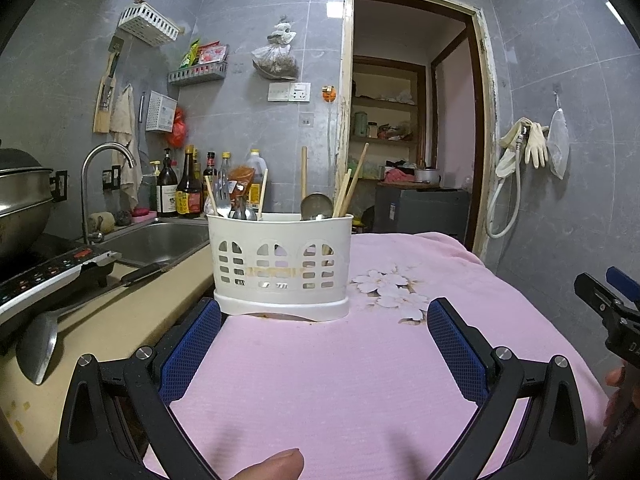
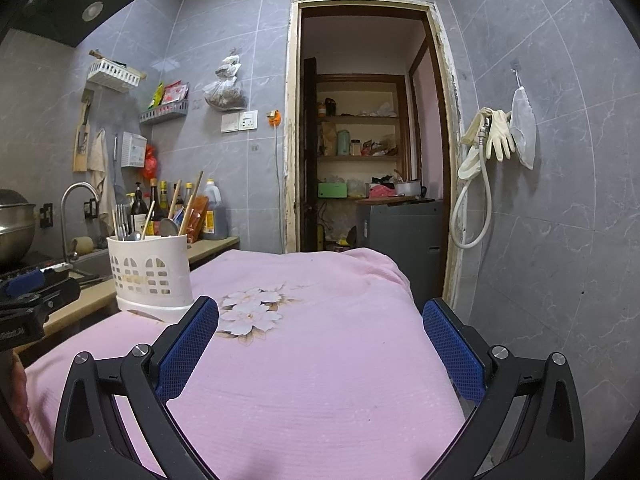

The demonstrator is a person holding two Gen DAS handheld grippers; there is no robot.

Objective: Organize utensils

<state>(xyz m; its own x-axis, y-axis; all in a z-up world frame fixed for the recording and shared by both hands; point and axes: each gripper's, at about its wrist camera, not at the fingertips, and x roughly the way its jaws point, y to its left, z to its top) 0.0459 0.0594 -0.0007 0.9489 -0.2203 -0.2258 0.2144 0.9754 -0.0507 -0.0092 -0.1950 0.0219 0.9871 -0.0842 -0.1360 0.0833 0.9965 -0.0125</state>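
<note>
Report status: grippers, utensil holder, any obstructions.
Left gripper, right gripper open, empty. White utensil holder upright on pink cloth, holding chopsticks, spoons. Path clear.

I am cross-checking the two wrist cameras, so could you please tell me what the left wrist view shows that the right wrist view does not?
Only the left wrist view shows the induction cooker, a metal spatula lying on the counter and the sink basin.

Only the right wrist view shows the range hood overhead.

Both share the white utensil caddy holding chopsticks and a ladle, standing on the pink floral cloth. The left gripper and right gripper are both open and empty.
</note>
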